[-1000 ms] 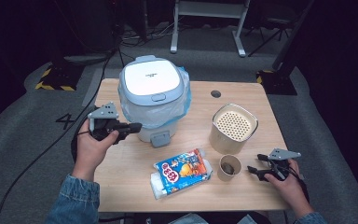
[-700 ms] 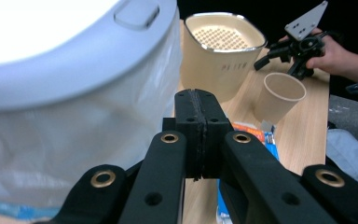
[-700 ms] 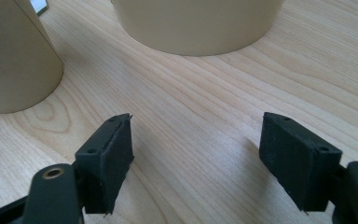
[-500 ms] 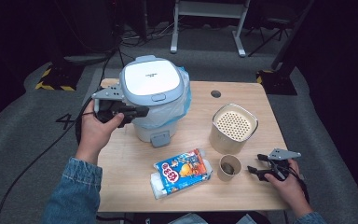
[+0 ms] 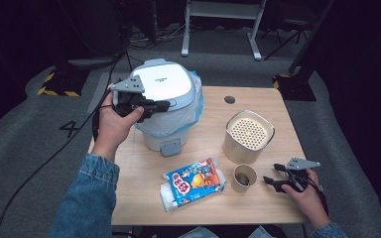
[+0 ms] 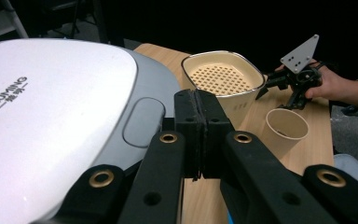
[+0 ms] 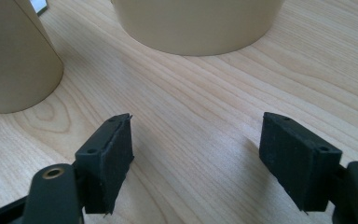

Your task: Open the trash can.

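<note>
The left tool has its jaws pressed shut on nothing and hangs over the near edge of the white-and-grey rice cooker lid, probably to press its grey release button just ahead of the tips. The right tool rests open and empty on the wooden bench, the tan paper cup just to its left, apparently waiting.
</note>
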Demonstrator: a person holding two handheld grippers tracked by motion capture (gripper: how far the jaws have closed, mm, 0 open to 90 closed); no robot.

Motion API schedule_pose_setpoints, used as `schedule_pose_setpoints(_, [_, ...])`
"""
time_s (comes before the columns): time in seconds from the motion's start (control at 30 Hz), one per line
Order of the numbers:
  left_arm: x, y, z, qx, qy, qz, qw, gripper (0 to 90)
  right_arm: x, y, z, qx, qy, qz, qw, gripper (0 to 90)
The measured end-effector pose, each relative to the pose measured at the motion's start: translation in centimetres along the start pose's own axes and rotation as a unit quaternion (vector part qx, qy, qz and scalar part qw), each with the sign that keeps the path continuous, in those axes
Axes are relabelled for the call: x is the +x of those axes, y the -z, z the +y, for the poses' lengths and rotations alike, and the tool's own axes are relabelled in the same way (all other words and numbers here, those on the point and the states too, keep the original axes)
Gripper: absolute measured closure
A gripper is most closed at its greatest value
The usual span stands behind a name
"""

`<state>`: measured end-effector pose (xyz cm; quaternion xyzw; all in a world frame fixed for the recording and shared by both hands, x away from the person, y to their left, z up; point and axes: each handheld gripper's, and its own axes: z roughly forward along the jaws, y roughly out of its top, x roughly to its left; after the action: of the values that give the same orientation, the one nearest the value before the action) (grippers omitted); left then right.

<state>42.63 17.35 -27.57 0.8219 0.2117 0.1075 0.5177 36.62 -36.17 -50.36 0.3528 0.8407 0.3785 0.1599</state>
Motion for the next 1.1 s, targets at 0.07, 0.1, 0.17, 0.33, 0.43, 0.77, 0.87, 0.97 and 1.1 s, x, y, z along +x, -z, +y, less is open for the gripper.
schedule_pose_setpoints(0.07, [0.5,-0.3,0.1,0.000,0.005,-0.003,1.0000,88.5,0.0,0.0,0.0,0.000,0.000,0.000,1.0000,26.1])
schedule_pose_setpoints(0.1, [0.8,-0.4,0.1,0.002,0.008,0.000,1.0000,88.5,0.0,0.0,0.0,0.000,0.000,0.000,1.0000,26.1])
schedule_pose_setpoints(0.17, [1.2,-0.7,0.1,0.005,0.014,0.002,0.9999,88.5,0.0,0.0,0.0,0.000,0.000,0.000,1.0000,26.1])
schedule_pose_setpoints(0.33, [1.8,-1.2,0.1,0.016,0.023,0.018,0.9994,88.1,0.0,0.0,0.0,0.000,0.000,0.000,1.0000,26.1])
schedule_pose_setpoints(0.43, [1.7,-1.3,0.3,0.021,0.021,0.022,0.9993,88.0,0.0,0.0,0.0,0.000,0.000,0.000,1.0000,26.1])
schedule_pose_setpoints(0.77, [1.1,-1.8,1.1,0.045,-0.004,0.056,0.9974,83.4,0.0,0.0,0.0,0.000,0.000,0.000,1.0000,26.1])
schedule_pose_setpoints(0.87, [1.1,-1.8,1.0,0.043,-0.005,0.057,0.9974,83.4,0.0,0.0,0.0,0.000,0.000,0.000,1.0000,26.1])
schedule_pose_setpoints(0.97, [0.9,-1.9,1.1,0.047,-0.010,0.061,0.9970,83.6,0.0,0.0,0.0,0.000,0.000,0.000,1.0000,26.1])
schedule_pose_setpoints(1.1, [0.8,-1.9,1.1,0.051,-0.021,0.066,0.9963,83.9,0.0,0.0,0.0,0.000,0.000,0.000,1.0000,26.1])
